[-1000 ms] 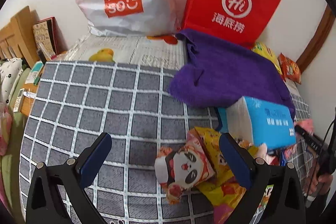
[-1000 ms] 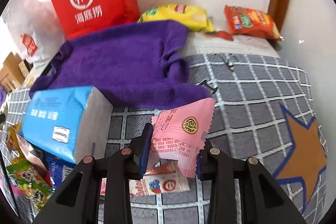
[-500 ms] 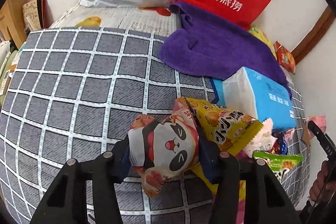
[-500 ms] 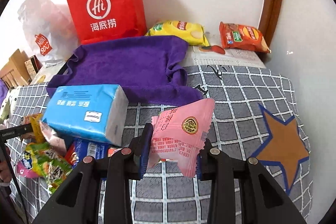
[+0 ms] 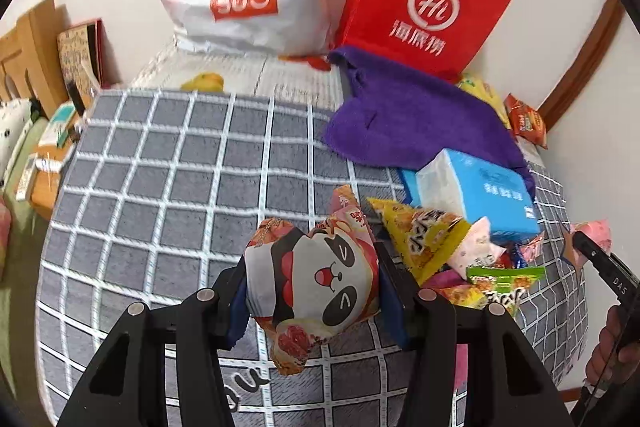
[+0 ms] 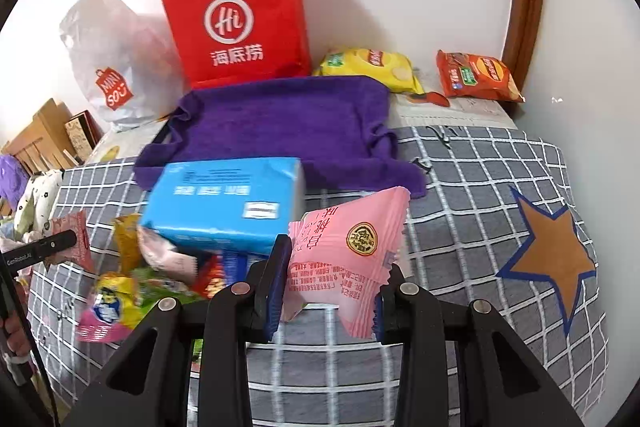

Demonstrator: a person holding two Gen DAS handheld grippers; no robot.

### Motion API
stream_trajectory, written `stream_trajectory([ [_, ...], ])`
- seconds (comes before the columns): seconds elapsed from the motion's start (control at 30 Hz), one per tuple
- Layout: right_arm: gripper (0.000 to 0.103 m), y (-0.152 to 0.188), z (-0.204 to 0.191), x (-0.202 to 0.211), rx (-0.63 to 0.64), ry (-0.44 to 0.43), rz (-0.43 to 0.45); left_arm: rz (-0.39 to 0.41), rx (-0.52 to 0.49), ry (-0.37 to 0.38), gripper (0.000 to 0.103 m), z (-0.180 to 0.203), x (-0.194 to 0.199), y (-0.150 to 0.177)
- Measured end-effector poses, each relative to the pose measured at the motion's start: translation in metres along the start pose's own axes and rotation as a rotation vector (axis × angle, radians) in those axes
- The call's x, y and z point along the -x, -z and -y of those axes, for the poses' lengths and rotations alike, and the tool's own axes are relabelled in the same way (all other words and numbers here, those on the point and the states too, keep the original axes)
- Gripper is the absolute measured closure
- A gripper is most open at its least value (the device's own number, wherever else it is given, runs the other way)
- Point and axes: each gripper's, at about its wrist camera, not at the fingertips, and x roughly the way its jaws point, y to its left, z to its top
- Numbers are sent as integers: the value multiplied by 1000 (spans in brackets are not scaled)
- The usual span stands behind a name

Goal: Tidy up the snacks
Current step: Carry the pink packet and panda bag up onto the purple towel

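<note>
Since a second ago my left gripper (image 5: pixel 312 291) went from spread wide over the pile to pinching the panda snack pack (image 5: pixel 312 279), now lifted off the checked blanket (image 5: pixel 160 187). Right gripper (image 6: pixel 326 287) is clamped on the pink pastry packet (image 6: pixel 352 251), just in front of the blue tissue pack (image 6: pixel 228 203). I'd squeeze both lightly, they look crushable, and carry them clear of the snack pile (image 5: pixel 460 251) before setting down, maybe near the chips (image 6: pixel 476 75).
</note>
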Motion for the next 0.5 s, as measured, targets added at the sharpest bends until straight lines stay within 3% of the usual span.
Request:
stream_trajectory([
  [0.27, 69, 1, -35, 10, -43, -1, -3, 30, -90, 86, 52, 10, 18, -15],
  [0.5, 69, 6, -53, 13, -79, 56, -21, 13, -154, 147, 52, 17, 16, -27],
])
